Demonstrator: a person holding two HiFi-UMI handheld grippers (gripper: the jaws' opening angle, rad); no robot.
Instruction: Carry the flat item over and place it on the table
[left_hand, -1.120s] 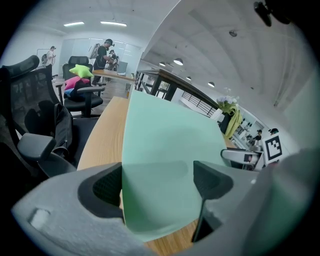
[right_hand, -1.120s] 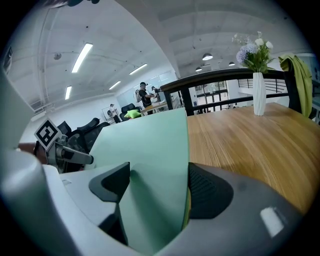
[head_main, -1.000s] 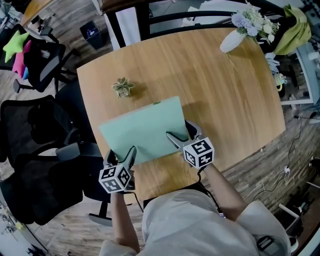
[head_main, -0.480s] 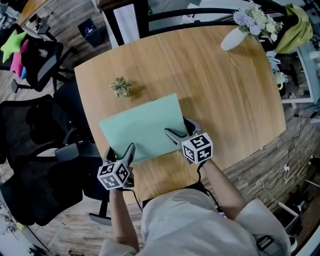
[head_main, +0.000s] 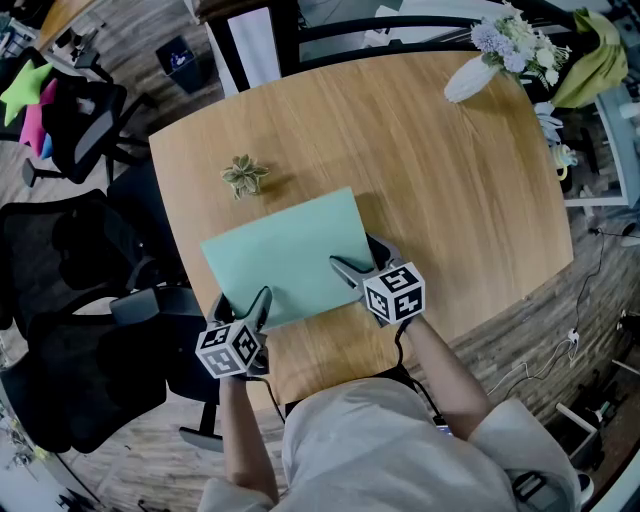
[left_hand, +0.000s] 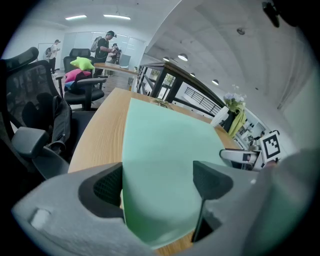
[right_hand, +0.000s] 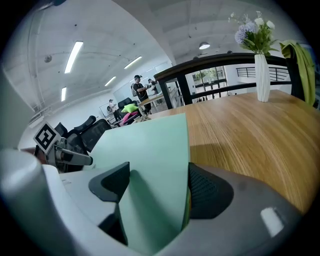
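Over the near-left part of the light wooden table (head_main: 430, 160), a pale mint-green flat rectangular sheet (head_main: 285, 255) is held by both grippers, one at each near corner. The left gripper (head_main: 243, 308) has its jaws pinched on the near-left corner, close to the table's edge, and the right gripper (head_main: 365, 262) has its jaws pinched on the near-right corner. The sheet lies straight ahead of both grippers and away from the person. Its long axis runs across them, left to right, skewed a little so the right end sits farther out. A shadow along its right edge suggests to me that it isn't lying flat yet, so setting it down looks like an even lowering of both corners. I can't see any brand, label or readable writing on the sheet, and the grippers' cubes carry only square black-and-white marker patterns.
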